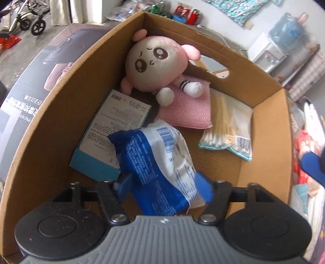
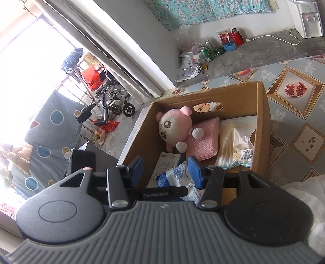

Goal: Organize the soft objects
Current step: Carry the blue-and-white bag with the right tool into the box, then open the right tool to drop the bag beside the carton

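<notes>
My left gripper (image 1: 162, 186) is shut on a blue and white soft pack (image 1: 160, 160) and holds it low inside a cardboard box (image 1: 50, 121). In the box lie a pink plush doll (image 1: 156, 65), a pink knitted cloth (image 1: 189, 109), a bag of cotton swabs (image 1: 229, 126) and a teal-edged carton (image 1: 113, 130). My right gripper (image 2: 165, 170) is open and empty, hovering above the box's (image 2: 262, 130) near edge. In the right wrist view, the doll (image 2: 172, 126), the cloth (image 2: 205, 140), the swab bag (image 2: 235, 146) and the pack (image 2: 178, 178) show below it.
The box stands on a bed with a fruit-patterned cover (image 2: 294, 91). A dark printed carton (image 1: 30, 85) stands beside the box. A wheelchair (image 2: 113, 101), floor clutter (image 2: 203, 52) and a water dispenser (image 2: 306, 18) lie beyond.
</notes>
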Available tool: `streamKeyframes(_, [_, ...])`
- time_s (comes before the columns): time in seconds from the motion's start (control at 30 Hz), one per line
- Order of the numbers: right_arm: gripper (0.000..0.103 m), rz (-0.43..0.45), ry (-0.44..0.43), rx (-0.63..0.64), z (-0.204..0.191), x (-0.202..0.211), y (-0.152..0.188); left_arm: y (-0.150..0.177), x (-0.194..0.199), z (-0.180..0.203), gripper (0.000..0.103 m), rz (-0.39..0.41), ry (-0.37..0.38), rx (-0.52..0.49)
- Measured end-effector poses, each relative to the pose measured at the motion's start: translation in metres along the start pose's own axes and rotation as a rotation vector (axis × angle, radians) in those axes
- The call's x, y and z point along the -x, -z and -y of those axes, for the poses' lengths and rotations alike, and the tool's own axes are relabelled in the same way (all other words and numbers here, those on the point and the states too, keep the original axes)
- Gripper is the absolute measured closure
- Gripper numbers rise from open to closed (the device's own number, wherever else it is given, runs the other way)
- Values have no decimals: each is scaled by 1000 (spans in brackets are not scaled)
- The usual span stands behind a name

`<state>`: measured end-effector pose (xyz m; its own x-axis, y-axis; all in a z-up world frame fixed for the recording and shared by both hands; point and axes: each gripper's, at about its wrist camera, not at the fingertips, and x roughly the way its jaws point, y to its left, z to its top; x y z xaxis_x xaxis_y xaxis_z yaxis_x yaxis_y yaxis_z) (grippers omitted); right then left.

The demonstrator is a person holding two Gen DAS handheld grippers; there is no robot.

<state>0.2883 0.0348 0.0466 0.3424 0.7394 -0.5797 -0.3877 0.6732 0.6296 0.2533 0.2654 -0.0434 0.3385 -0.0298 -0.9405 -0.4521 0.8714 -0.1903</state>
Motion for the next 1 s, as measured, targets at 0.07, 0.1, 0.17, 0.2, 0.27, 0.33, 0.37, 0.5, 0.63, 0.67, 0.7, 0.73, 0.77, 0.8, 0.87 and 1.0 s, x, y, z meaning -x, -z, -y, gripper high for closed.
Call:
streamKeyframes(0.07, [54, -3, -4, -5, 5, 0, 0, -2, -5, 4, 24, -9, -28, 12])
streamKeyframes(0.1, [54, -6, -7, -12, 8, -1, 0, -3, -8, 6, 22, -16, -42, 23])
streamKeyframes(0.17, [54, -11, -11, -25, 15, -2, 1, -3, -13, 11, 20, -29, -65, 38])
streamKeyframes(0.2, [54, -11, -12, -33, 19, -2, 1, -3, -16, 14, 20, -31, -78, 43])
streamKeyframes(0.27, [54, -15, -15, -50, 27, -2, 2, 0, -20, 20, 20, -23, -110, 39])
streamKeyframes(0.33, [54, -18, -17, -63, 34, 0, 4, 5, -23, 28, 21, -6, -149, -5])
streamKeyframes(0.37, [53, -18, -19, -66, 36, 2, 4, 9, -25, 35, 22, 11, -169, -58])
streamKeyframes(0.5, [53, 1, -9, -61, 44, 12, 4, 26, -24, 56, 29, 28, -202, -294])
streamKeyframes(0.63, [52, 9, -4, -73, 50, 15, 3, 28, -23, 60, 35, 5, -146, -387])
streamKeyframes(0.67, [52, 9, -3, -72, 51, 17, 2, 29, -23, 61, 36, 3, -144, -417])
streamKeyframes(0.7, [52, 8, -2, -71, 52, 17, 3, 29, -23, 63, 37, -1, -140, -452])
streamKeyframes(0.73, [52, 6, -1, -69, 52, 17, 3, 29, -23, 64, 39, -6, -136, -487])
streamKeyframes(0.77, [52, 5, 0, -68, 52, 17, 3, 28, -22, 65, 41, -10, -132, -514])
streamKeyframes(0.8, [52, 3, 1, -68, 53, 17, 4, 27, -21, 64, 42, -16, -126, -534])
streamKeyframes(0.87, [52, 1, 3, -70, 54, 16, 4, 23, -20, 62, 44, -26, -126, -559])
streamKeyframes(1.0, [52, -4, 8, -73, 57, 16, 4, 17, -13, 55, 44, 17, -193, -598])
